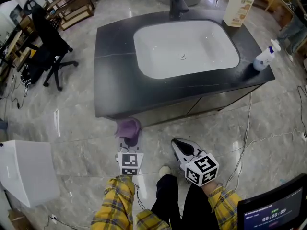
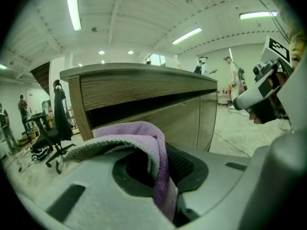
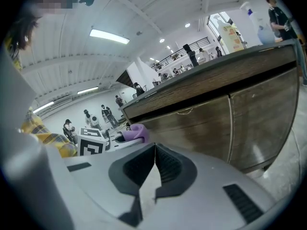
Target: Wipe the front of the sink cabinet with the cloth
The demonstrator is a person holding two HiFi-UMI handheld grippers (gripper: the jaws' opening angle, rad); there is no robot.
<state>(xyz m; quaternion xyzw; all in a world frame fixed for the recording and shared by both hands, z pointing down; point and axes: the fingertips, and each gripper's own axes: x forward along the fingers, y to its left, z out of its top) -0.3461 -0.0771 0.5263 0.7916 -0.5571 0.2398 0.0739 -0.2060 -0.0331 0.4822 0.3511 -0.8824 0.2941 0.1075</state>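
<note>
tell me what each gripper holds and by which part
The left gripper pinches the purple cloth by a fold; the rest drapes over the top. The right gripper is shut, empty.

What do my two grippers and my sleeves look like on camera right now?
The left gripper and the right gripper are both light grey moulded plastic, with dark ribbed pads lining the jaws. Each carries a white cube printed with black square markers on its faces. Behind them, the yellow plaid sleeves have dark checked lines.
</note>
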